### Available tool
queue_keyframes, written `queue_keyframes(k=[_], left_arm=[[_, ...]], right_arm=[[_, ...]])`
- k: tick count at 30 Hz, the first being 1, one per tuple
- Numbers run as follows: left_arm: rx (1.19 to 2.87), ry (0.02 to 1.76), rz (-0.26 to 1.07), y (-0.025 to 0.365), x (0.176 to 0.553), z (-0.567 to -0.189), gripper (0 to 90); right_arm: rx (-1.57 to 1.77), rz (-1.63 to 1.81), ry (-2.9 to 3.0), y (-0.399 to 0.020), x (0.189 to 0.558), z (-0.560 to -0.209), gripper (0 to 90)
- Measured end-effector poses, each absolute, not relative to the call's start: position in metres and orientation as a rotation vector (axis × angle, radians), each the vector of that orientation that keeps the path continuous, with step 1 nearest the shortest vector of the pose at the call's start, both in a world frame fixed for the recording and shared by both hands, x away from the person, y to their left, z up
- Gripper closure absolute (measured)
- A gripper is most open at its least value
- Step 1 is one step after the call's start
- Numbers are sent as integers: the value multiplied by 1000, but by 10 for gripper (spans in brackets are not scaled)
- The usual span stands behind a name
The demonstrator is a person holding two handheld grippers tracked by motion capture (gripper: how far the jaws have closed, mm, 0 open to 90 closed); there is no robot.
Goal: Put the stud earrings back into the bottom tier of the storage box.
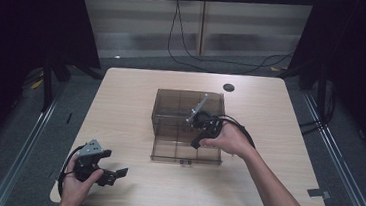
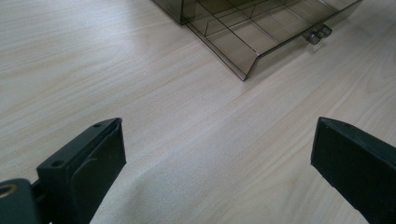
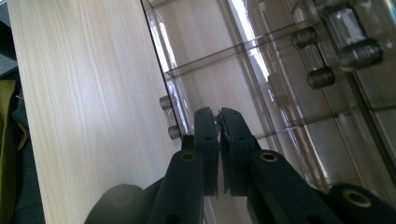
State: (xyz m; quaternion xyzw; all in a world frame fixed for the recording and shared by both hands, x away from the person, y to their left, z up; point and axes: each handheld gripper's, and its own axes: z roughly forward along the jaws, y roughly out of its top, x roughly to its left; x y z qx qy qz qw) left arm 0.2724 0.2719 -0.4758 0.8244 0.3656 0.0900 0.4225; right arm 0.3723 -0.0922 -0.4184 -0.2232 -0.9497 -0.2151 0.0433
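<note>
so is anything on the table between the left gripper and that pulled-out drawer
Nothing visible. In the left gripper view, bare wooden table lies between the open left gripper and the smoky clear drawer. The right gripper is over the drawer's far side.

Pale wooden table (image 1: 136, 94), smoky clear divided box (image 1: 170, 113) at centre, black disc (image 1: 228, 87) near far edge

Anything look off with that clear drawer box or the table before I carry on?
Nothing stands out. The smoky drawer box sits square on the table with one divided drawer pulled out toward the person, apparently empty. No spills or visible damage.
</note>
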Motion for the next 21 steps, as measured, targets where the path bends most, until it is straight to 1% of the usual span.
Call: queue_keyframes(k=[13,21], left_arm=[[2060,909,219,272,272,-475,30],[2055,903,224,273,272,-475,29]], right_arm=[[-645,-604,-2902,-70,378,-435,862],[-667,-573,-2893,-63,382,-449,861]])
